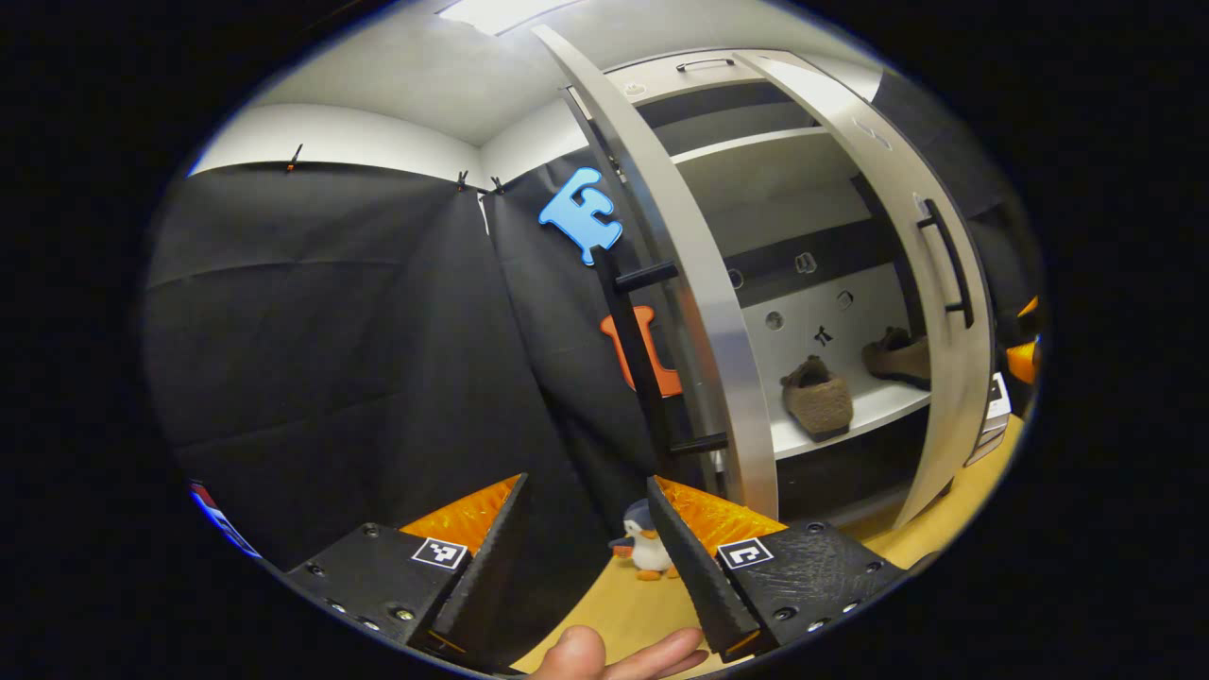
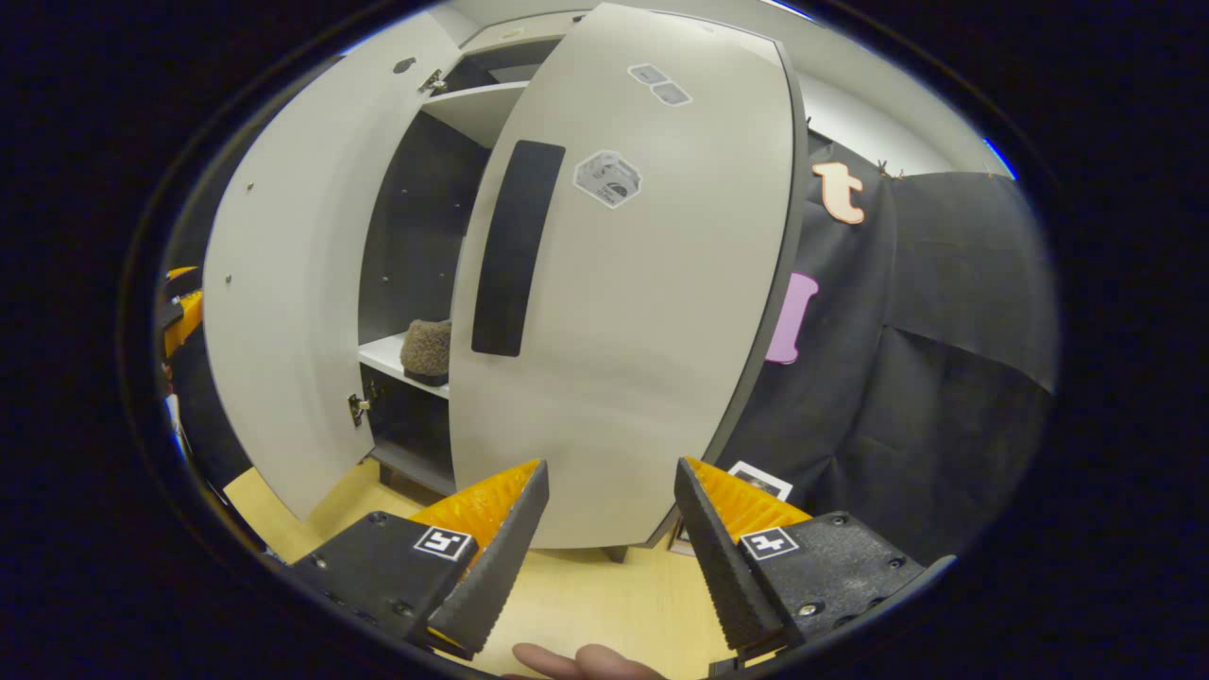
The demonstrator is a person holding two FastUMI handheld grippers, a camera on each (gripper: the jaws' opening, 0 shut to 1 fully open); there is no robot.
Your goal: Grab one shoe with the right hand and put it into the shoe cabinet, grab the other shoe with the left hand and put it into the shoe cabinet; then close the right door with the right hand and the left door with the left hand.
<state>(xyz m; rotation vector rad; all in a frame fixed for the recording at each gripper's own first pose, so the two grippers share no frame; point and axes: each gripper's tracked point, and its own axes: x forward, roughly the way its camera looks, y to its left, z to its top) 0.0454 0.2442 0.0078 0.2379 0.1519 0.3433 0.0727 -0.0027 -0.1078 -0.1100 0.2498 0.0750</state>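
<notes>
Both shoes sit on the white shelf (image 1: 874, 406) inside the shoe cabinet (image 1: 756, 142): one shoe (image 1: 818, 397) stands nearer the front edge with its heel toward us, the other shoe (image 1: 897, 356) lies farther along, partly behind the right door (image 1: 921, 283). In the left gripper view the left tongs (image 1: 586, 557) stand apart with nothing between them, held low and level, pointing at the edge of the left door (image 1: 699, 283), which stands open with its black handle (image 1: 652, 359) facing the cloth wall. A fingertip (image 1: 604, 654) of the holding hand shows beneath them, and a small toy penguin (image 1: 647, 552) stands on the wooden floor (image 1: 623, 614) just beyond. In the right gripper view the right tongs (image 2: 609, 548) are likewise apart and empty, aimed at the outer face of the right door (image 2: 642, 312), which is swung partway open. Through the gap between the two doors one shoe (image 2: 427, 351) shows on the shelf. Fingertips (image 2: 586, 663) show at the bottom edge there too.
</notes>
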